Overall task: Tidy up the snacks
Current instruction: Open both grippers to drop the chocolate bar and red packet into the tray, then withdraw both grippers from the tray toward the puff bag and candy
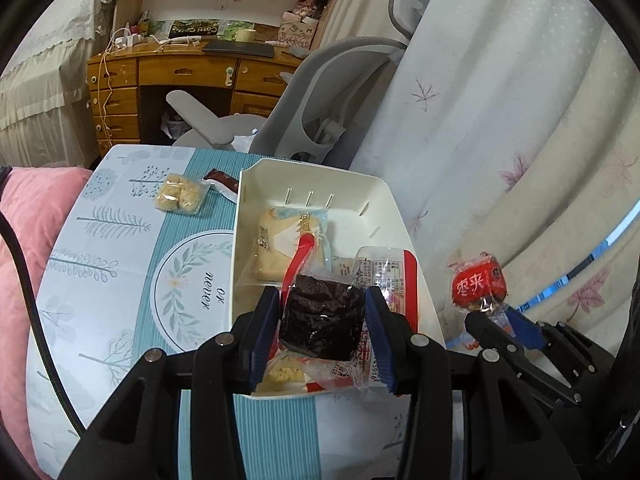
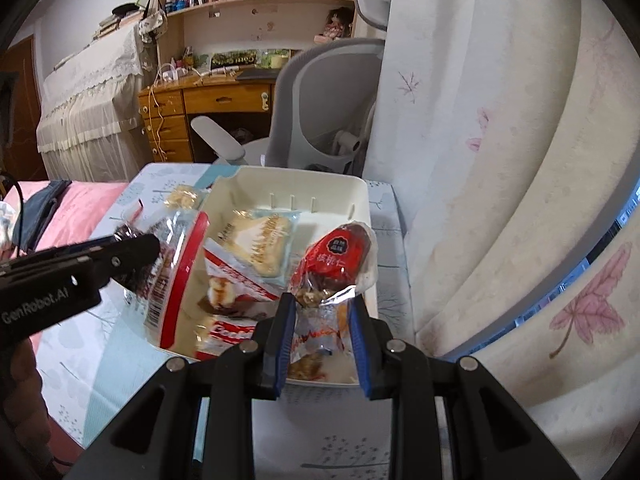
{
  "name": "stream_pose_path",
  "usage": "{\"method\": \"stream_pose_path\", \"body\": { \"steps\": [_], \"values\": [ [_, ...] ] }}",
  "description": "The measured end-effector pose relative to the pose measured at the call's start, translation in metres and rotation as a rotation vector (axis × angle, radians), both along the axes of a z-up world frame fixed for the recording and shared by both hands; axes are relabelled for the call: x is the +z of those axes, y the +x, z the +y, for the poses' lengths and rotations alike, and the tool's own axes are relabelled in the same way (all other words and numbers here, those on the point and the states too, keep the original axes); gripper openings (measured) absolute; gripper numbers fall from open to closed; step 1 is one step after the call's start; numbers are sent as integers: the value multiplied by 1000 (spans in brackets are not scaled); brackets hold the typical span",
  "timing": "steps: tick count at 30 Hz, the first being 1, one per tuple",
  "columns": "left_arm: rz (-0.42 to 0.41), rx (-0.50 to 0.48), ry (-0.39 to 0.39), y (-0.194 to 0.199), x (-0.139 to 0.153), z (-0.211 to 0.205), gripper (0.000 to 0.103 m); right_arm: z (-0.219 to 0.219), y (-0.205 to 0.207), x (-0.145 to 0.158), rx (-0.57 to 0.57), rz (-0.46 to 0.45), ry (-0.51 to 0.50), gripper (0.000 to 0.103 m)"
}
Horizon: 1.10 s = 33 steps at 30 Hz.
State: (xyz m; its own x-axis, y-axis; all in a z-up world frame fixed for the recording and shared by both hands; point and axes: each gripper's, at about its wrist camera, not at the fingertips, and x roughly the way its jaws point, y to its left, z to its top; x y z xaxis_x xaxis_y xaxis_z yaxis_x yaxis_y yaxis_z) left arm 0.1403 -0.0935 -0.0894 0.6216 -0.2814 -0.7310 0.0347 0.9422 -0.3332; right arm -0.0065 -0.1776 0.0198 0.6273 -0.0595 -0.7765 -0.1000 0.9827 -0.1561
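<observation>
**A:** What have the jaws got, and why up in the air?

**B:** My left gripper [image 1: 322, 328] is clamped across a dark snack in clear wrap [image 1: 322, 320], jaws pressing its two sides. My right gripper [image 2: 322, 332] is nearly closed, pinching the crimped tail of a red-wrapped snack [image 2: 334, 260]. I hold both above the white bin [image 1: 248, 216], I think so each can drop straight in.

**A:** What's in the bin?

**B:** A pale biscuit packet [image 1: 280, 240] lies toward its far wall, and red-and-white packets [image 2: 236, 280] lie on its floor nearer me.

**A:** Anything outside it?

**B:** Left of the bin on the desk [image 1: 120, 240], a clear pack of pale cubes [image 1: 180, 196] and a dark red sachet [image 1: 222, 182] just beside its far corner.
</observation>
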Motion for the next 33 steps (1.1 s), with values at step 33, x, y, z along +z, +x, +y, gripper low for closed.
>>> {"method": "stream_pose_path", "body": {
  "steps": [33],
  "values": [
    [307,1,120,1,-36,139,83,42,28,-15,-187,120,95,52]
  ]
}}
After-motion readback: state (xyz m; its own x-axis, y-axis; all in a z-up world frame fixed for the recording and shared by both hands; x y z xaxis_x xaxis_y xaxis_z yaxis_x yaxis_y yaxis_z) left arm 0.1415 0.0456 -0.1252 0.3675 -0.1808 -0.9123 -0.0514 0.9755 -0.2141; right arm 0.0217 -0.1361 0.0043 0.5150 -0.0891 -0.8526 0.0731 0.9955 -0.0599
